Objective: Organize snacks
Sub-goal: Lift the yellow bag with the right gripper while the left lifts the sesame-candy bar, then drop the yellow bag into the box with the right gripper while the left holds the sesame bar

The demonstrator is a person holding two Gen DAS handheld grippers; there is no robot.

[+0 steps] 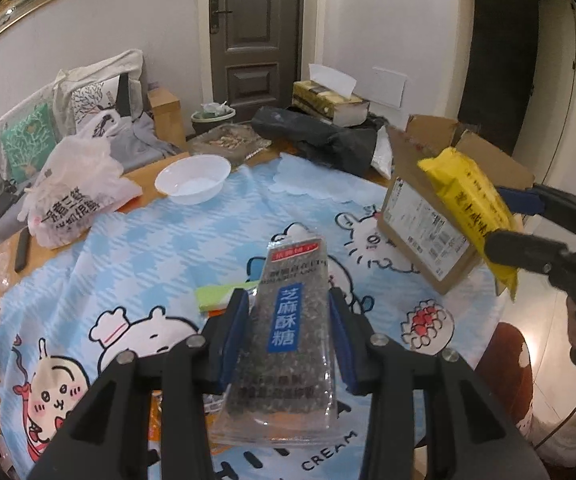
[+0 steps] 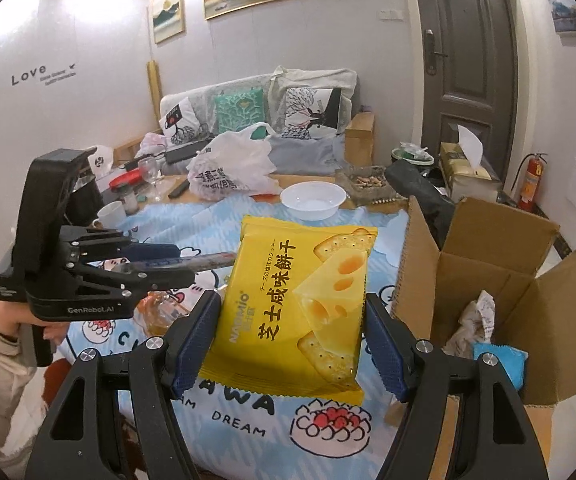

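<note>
My left gripper (image 1: 287,300) is shut on a grey sesame candy packet (image 1: 284,356) with a blue label, held above the blue cartoon tablecloth (image 1: 148,248). My right gripper (image 2: 290,340) is shut on a yellow cheese cracker packet (image 2: 300,300), its blue pads pressing on both sides. The right wrist view shows the left gripper (image 2: 186,268) at the left with the candy packet (image 2: 214,259) edge-on. From the left wrist camera, the right gripper (image 1: 504,220) holds the yellow packet (image 1: 468,200) over the open cardboard box (image 1: 420,216).
The box (image 2: 488,264) at the right holds crumpled paper (image 2: 476,320) and a blue packet (image 2: 500,360). A white bowl (image 1: 192,178), a white plastic bag (image 1: 76,196) and a glass dish of nuts (image 1: 224,140) stand at the table's far side. A green packet (image 1: 216,296) lies on the cloth.
</note>
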